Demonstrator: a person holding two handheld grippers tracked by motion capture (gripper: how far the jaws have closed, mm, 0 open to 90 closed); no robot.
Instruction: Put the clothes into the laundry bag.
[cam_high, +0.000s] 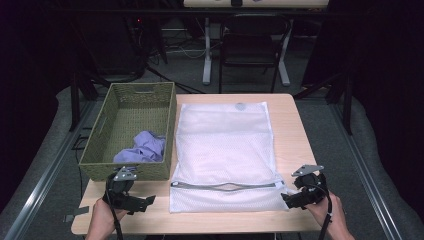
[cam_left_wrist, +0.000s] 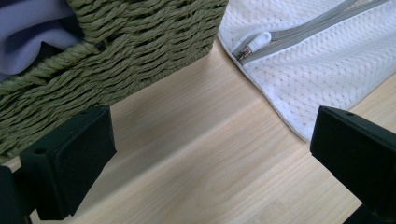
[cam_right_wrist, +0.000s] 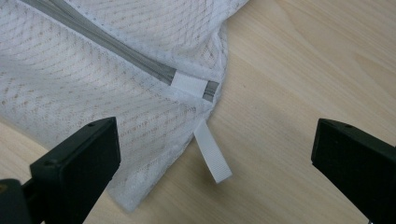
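Roughly, largest to smallest, placed against the mesh laundry bag:
Mesh laundry bag (cam_high: 225, 150): flat mid-table, empty-looking; filling seems not begun.
Wicker basket (cam_high: 131, 131): touching the bag's left edge, lilac garment (cam_high: 142, 147) inside, unpacked.
Left gripper (cam_high: 142, 201): released, off the bag's near-left corner.
Right gripper (cam_high: 291, 196): released, at its near-right corner.
Zipper pull (cam_left_wrist: 254, 45): clear from the left gripper view.
White tab (cam_right_wrist: 212, 150): clear from the right gripper view.

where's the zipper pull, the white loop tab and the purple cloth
zipper pull (cam_left_wrist: 256, 43), left gripper view, on its white tab
white loop tab (cam_right_wrist: 212, 157), right gripper view, mid strip
purple cloth (cam_high: 145, 146), high view, middle of the bundle
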